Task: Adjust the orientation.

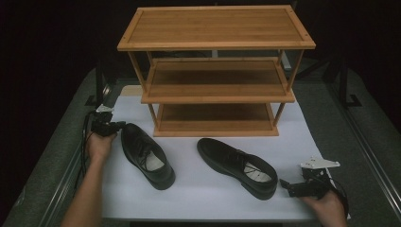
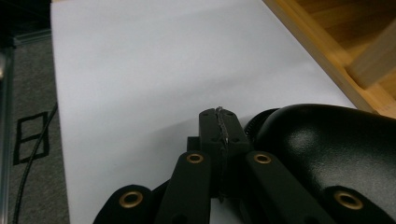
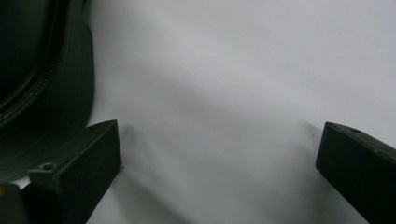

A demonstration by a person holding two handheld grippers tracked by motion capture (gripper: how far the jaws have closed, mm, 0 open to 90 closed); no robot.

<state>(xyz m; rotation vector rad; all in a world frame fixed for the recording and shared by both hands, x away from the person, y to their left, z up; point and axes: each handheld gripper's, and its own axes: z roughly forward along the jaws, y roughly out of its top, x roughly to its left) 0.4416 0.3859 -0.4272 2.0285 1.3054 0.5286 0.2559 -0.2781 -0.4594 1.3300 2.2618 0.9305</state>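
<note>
Two black dress shoes lay on the white sheet covering the table (image 1: 198, 198), in front of the rack (image 1: 215, 71). The left shoe (image 1: 146, 155) sat at 8 o'clock from the rack, the right shoe (image 1: 236, 166) at 6 o'clock.

The left tool (image 1: 118, 125) rested at the left shoe's heel, jaws fully together, gripping nothing. The right tool (image 1: 283, 182) sat wide open beside the right shoe's heel, empty.

Judgement: the leather looked smooth and glossy, likely slippery; the shoes were moderately light, with a stiff sole and heel counter. The heel collar would offer the firmest hold.
</note>
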